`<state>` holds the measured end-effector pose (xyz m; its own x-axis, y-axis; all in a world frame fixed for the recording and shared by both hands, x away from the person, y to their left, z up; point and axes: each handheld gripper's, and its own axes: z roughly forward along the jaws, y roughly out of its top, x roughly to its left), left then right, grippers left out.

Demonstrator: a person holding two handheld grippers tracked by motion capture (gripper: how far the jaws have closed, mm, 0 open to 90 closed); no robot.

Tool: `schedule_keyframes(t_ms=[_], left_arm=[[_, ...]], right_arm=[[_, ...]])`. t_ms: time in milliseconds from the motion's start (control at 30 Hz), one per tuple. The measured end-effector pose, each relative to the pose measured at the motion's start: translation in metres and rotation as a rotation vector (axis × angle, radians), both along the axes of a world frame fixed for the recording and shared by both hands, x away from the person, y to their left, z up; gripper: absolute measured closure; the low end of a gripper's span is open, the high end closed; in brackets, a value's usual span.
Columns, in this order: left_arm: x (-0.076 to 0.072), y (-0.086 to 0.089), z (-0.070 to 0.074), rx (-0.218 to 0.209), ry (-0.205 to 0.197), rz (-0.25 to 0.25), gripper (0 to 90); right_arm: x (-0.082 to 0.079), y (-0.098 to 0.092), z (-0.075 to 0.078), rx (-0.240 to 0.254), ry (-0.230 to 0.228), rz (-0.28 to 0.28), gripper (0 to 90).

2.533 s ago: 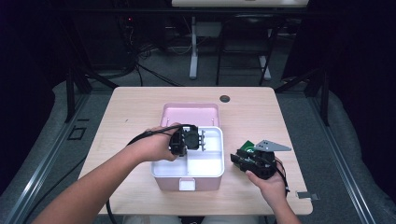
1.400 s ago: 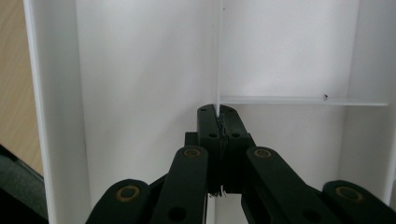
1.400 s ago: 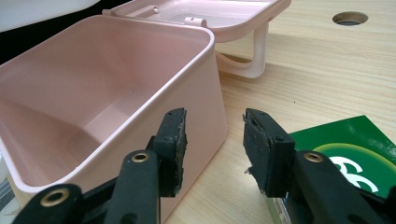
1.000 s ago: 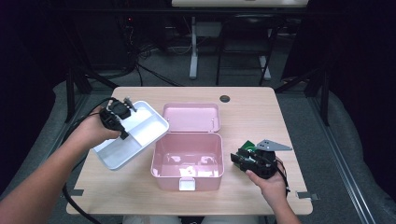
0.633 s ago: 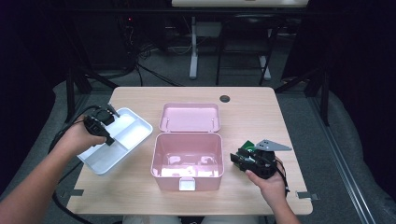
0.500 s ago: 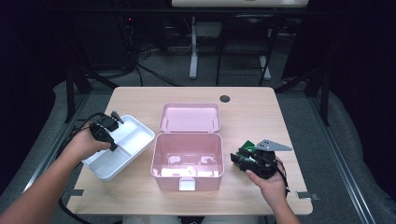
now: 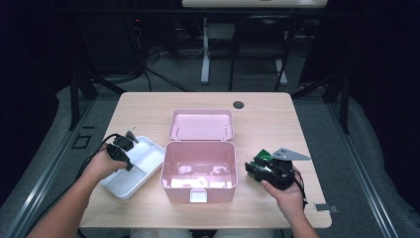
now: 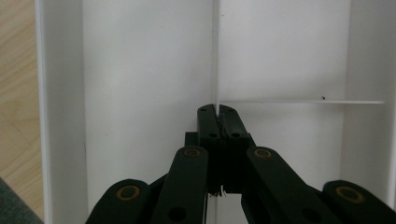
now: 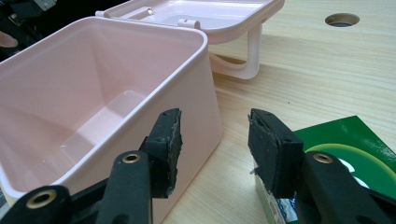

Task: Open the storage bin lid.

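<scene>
An open pink box [image 7: 178, 192] stands mid-table, its lid [image 7: 201, 124] folded back behind it. A white divided tray [image 7: 136, 171] lies on the table to its left. My left gripper [image 7: 129, 164] is shut on the tray's thin upright divider [image 8: 215, 56], and the left gripper view has the jaw tips [image 8: 218, 112] pinched together on it. My right gripper [image 7: 253, 169] rests by the box's right wall [image 9: 208, 98]. It is open [image 9: 215, 135], nothing between its pads, above a green packet [image 9: 355, 140].
The wooden table [image 7: 277, 124] has a round cable hole [image 7: 238, 104] near its far edge. The box's inside [image 9: 93, 65] looks bare on the side I see. Dark floor, cables and stand legs lie beyond the table.
The left hand lifted the white tray out of the pink box, carried it left and lowered it to the table. The right hand stayed put.
</scene>
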<state>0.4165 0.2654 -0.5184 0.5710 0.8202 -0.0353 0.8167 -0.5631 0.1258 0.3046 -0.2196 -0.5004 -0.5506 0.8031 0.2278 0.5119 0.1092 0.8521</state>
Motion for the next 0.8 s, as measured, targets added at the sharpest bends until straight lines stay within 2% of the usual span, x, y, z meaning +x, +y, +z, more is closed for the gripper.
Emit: schedule_keyframes(t_ms=[133,200,300,333,367,400,433,467,533,567,600,633,667,733,767,800], left_arm=[[0.0,0.003,-0.007,-0.015,-0.009,0.011,89.1],[-0.002,0.007,-0.008,-0.044,-0.016,0.027,88.4],[-0.006,0.011,-0.003,-0.088,-0.056,0.054,81.0],[-0.01,0.014,0.0,-0.111,-0.068,0.058,73.3],[-0.01,0.014,0.0,-0.111,-0.068,0.058,70.5],[-0.013,0.015,0.001,-0.101,-0.084,0.059,70.5],[-0.017,0.015,0.004,-0.074,-0.098,0.035,64.3],[-0.017,0.015,0.004,-0.074,-0.098,0.035,63.0],[-0.023,0.014,0.008,-0.063,-0.136,-0.006,57.7],[-0.023,0.014,0.008,-0.063,-0.136,-0.006,55.0],[-0.025,0.014,0.01,-0.063,-0.147,0.005,55.0],[-0.027,0.013,0.013,-0.051,-0.177,-0.009,53.0],[-0.027,0.013,0.014,-0.045,-0.188,-0.014,48.7],[-0.028,0.013,0.017,-0.029,-0.173,-0.001,45.8],[-0.028,0.014,0.02,-0.039,-0.15,0.028,45.8],[-0.029,0.015,0.024,-0.087,-0.134,0.06,45.6]], right_arm=[[0.001,0.0,0.0,-0.006,-0.002,0.004,53.7],[0.001,0.0,0.001,-0.007,0.001,0.009,52.9],[0.003,-0.001,0.004,-0.014,-0.002,0.013,50.6],[0.003,-0.003,0.007,-0.014,-0.005,0.011,50.0],[0.003,-0.003,0.007,-0.014,-0.005,0.011,50.0],[0.004,-0.003,0.008,-0.017,-0.003,0.012,49.5],[0.004,-0.006,0.01,-0.033,0.001,0.004,48.7],[0.004,-0.006,0.01,-0.033,0.001,0.004,48.7],[0.007,-0.01,0.013,-0.057,0.01,-0.014,45.1],[0.008,-0.011,0.014,-0.079,0.016,-0.02,43.8],[0.008,-0.011,0.014,-0.079,0.016,-0.02,43.8],[0.009,-0.012,0.015,-0.101,0.026,-0.021,42.6],[0.012,-0.013,0.018,-0.131,0.034,-0.017,41.8],[0.016,-0.014,0.021,-0.169,0.053,-0.005,41.3],[0.018,-0.014,0.022,-0.187,0.064,0.007,40.3],[0.021,-0.013,0.023,-0.214,0.08,0.021,39.2]])
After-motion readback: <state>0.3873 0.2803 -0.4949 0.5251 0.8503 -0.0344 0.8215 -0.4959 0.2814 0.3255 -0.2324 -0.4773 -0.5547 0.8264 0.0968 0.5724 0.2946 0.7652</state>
